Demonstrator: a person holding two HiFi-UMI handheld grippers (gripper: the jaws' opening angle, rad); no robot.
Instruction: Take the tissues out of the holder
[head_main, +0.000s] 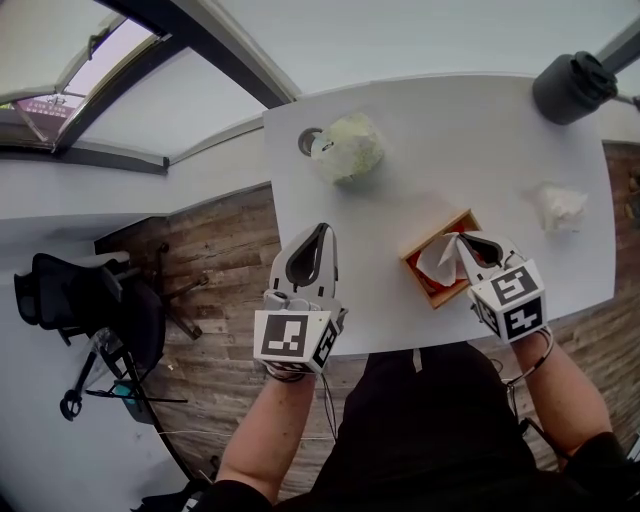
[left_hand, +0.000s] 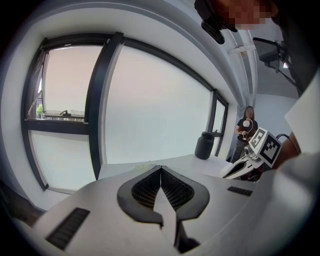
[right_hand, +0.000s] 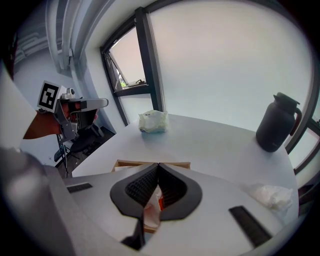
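Extraction of the tissue (head_main: 438, 258) from the holder (head_main: 420, 281), near the worktop's (head_main: 450, 140) front edge, calls for a slow, straight upward lift with the right tool (head_main: 464, 241) pinching the sheet, while the left tool (head_main: 318, 232), pressed together and empty, steadies the holder.

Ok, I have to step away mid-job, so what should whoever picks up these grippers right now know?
Left gripper: shut, empty, at the near edge of the table.
Right gripper: shut on a tissue that sticks up out of the wooden holder.
Done: one crumpled tissue lies on the table to the right, apparently already taken out.
Left: pull this tissue free, then any others in the holder.
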